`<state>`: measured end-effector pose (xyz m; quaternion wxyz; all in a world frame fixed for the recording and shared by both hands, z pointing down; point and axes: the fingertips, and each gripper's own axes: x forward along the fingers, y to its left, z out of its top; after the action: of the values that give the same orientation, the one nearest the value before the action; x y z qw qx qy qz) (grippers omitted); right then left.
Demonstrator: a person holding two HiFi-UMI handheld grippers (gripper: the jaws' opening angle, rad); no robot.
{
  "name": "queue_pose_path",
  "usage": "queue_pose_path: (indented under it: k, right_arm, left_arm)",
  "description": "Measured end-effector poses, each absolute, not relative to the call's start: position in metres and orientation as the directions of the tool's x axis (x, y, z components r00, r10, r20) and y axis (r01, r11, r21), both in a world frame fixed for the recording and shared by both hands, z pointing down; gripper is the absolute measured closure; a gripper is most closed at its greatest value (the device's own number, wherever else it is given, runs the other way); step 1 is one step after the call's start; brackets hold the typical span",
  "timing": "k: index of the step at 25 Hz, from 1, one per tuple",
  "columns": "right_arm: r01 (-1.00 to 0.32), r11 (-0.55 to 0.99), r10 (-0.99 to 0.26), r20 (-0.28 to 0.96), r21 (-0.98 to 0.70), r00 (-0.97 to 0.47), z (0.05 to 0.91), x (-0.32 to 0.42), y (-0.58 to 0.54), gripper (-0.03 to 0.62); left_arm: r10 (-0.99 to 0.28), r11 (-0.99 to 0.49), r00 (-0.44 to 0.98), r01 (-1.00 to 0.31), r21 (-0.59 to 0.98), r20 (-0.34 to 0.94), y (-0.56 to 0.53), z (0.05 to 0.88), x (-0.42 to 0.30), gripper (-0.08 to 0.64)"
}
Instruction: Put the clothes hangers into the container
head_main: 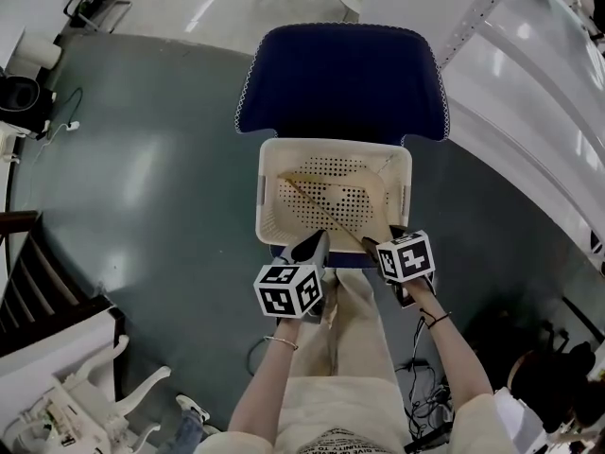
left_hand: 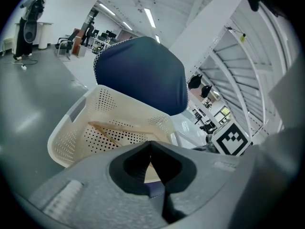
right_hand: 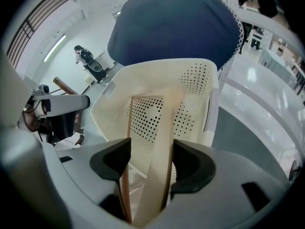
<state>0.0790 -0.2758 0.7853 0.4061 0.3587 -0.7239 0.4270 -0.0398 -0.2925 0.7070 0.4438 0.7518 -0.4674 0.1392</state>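
Wooden hanger released at the basket's near rim; the task looks nearly done.

Between the right gripper's point(right_hand: 150, 166) wide-apart jaws run the hanger's point(right_hand: 164, 142) broad pale arm and a thin bar, neither pinched. Its far part lies on the perforated floor of the cream basket point(head_main: 269, 197), and its near end pokes out over the near rim. I cannot tell whether these pieces make one hanger or two. The left gripper point(left_hand: 151, 149) is clenched on nothing, just beside that rim. The basket sits on a dark blue chair point(head_main: 340, 74). No hanger shows outside the basket, so I judge that only settling this one fully inside remains.
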Motion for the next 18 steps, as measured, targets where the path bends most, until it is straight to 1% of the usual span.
queue_pose_path:
  k: [4,7,11,15,17,18]
  right_arm:
    - [-0.895,0.379,-0.257,0.903,-0.235,-0.345,0.782,0.083,-0.282,0.298]
    - [-0.901,0.38,-0.277,0.903,-0.21,-0.328,0.782,0.083,-0.283,0.295]
    - [-0.91,0.348,-0.293,0.895,-0.227,-0.336,0.782,0.085,-0.283,0.296]
    - [-0.914,0.338,-0.35,0.872,-0.223,-0.342,0.764,0.088,-0.286,0.298]
    - [-0.911,0.338,-0.375,0.854,-0.235,-0.36,0.753,0.087,-0.287,0.31]
    - [-0.91,0.34,-0.385,0.847,-0.238,-0.366,0.747,0.087,-0.287,0.333]
  left_arm:
    - [-0.579,-0.17,0.525,-0.826,0.538,0.623,-0.291,0.706,-0.039,0.538]
    - [-0.578,-0.167,0.525,-0.826,0.539,0.625,-0.289,0.707,-0.04,0.538]
    - [-0.578,-0.165,0.523,-0.826,0.539,0.626,-0.287,0.707,-0.04,0.538]
    - [-0.582,-0.184,0.532,-0.823,0.538,0.615,-0.287,0.699,-0.041,0.538]
    - [-0.587,-0.2,0.538,-0.821,0.535,0.606,-0.287,0.692,-0.04,0.538]
    - [-0.59,-0.211,0.541,-0.82,0.532,0.599,-0.288,0.688,-0.04,0.538]
